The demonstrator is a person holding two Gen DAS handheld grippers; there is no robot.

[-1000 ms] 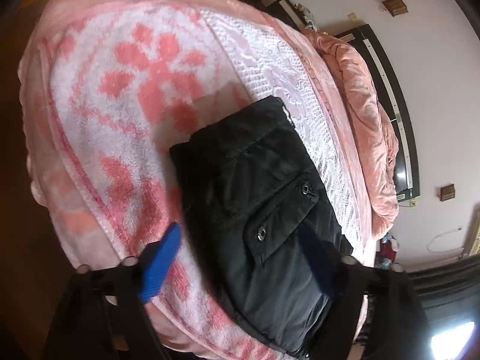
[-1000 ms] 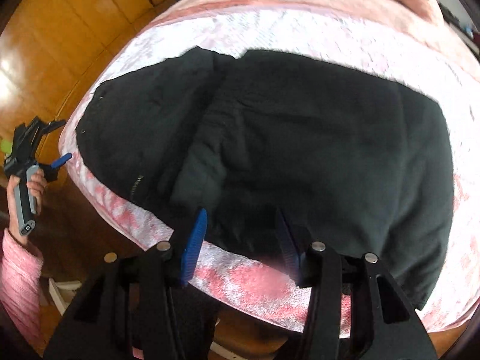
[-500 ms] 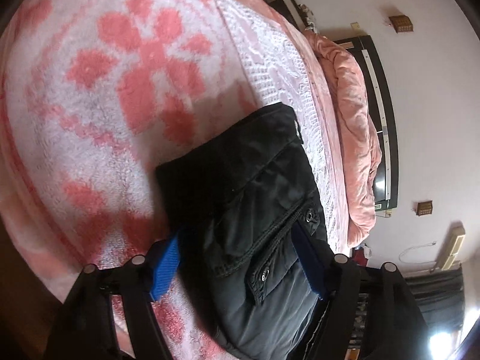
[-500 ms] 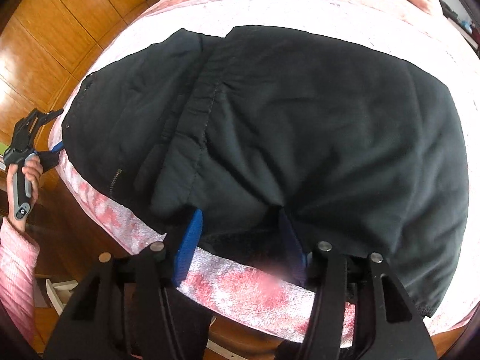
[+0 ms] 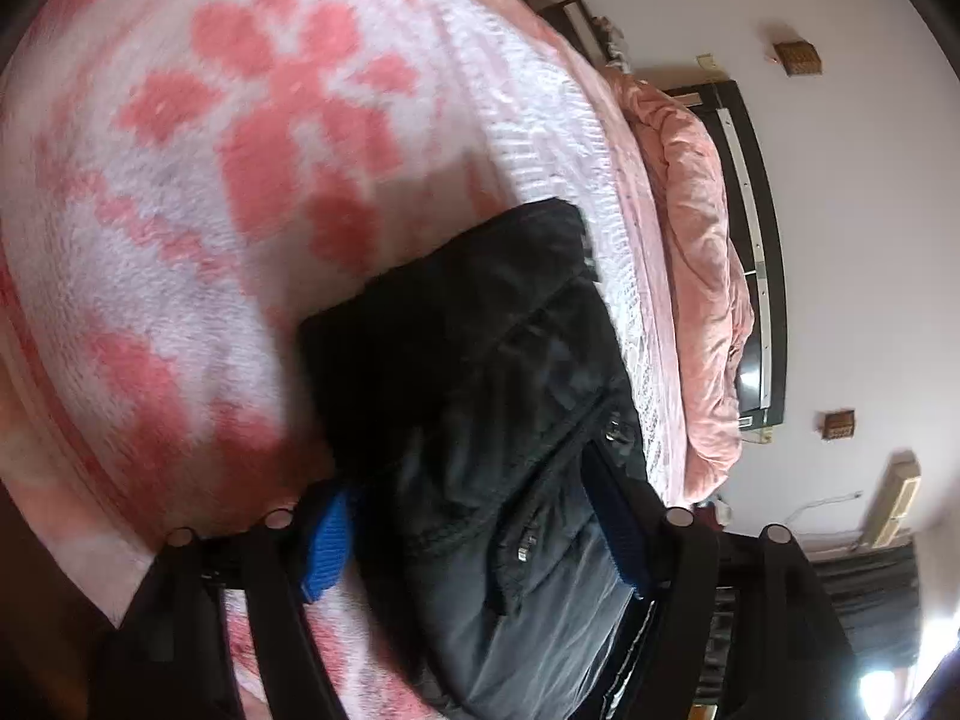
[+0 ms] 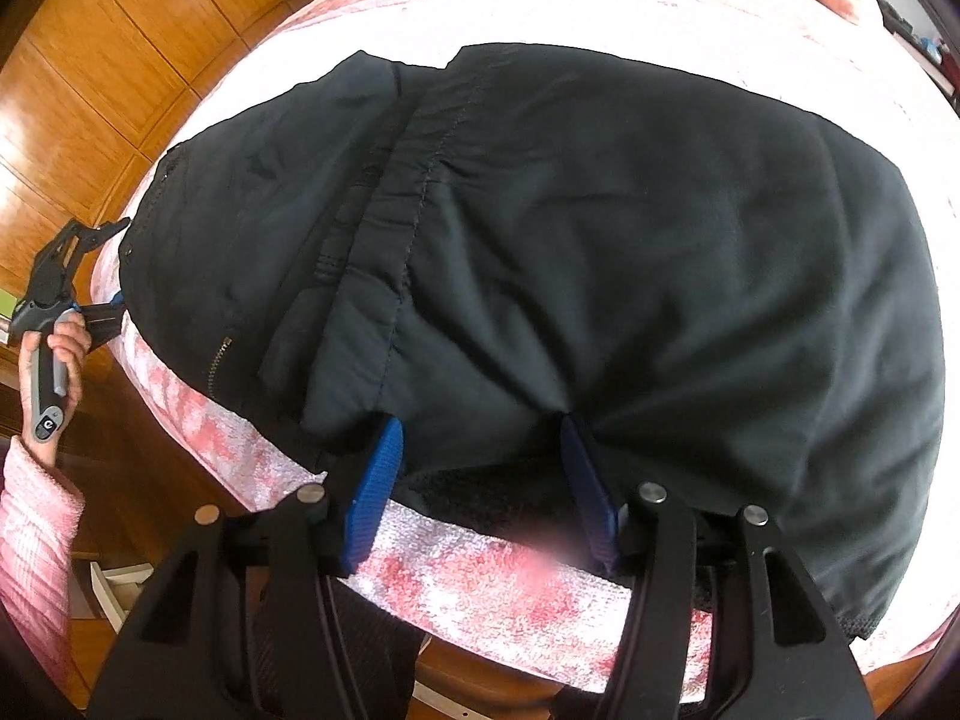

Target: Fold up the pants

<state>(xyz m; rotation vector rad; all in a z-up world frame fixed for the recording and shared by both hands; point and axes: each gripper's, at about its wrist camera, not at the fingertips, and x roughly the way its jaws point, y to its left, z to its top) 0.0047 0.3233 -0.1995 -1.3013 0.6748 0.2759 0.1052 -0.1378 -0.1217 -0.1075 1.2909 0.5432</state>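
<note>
Black pants [image 6: 600, 228] lie partly folded across a pink and white flowered blanket [image 5: 180, 192] on the bed. In the left wrist view the pants [image 5: 480, 396] show a snap pocket flap. My left gripper [image 5: 474, 528] is open, its blue pads astride the pants' near end at the bed edge. My right gripper [image 6: 480, 474] is open, its blue pads astride the pants' near edge; a fold of cloth sits between them. The left gripper [image 6: 102, 294] also shows at the far left of the right wrist view, held in a hand.
A rumpled pink quilt [image 5: 702, 276] lies along the far side of the bed by a dark headboard [image 5: 762, 252]. Wooden cupboards [image 6: 120, 60] stand beyond the bed. The bed edge [image 6: 510, 576] runs just in front of my right gripper.
Both grippers have moved in onto the pants. The left pads now straddle the pocket end; the right pads have pushed into the near edge, bunching the cloth.
</note>
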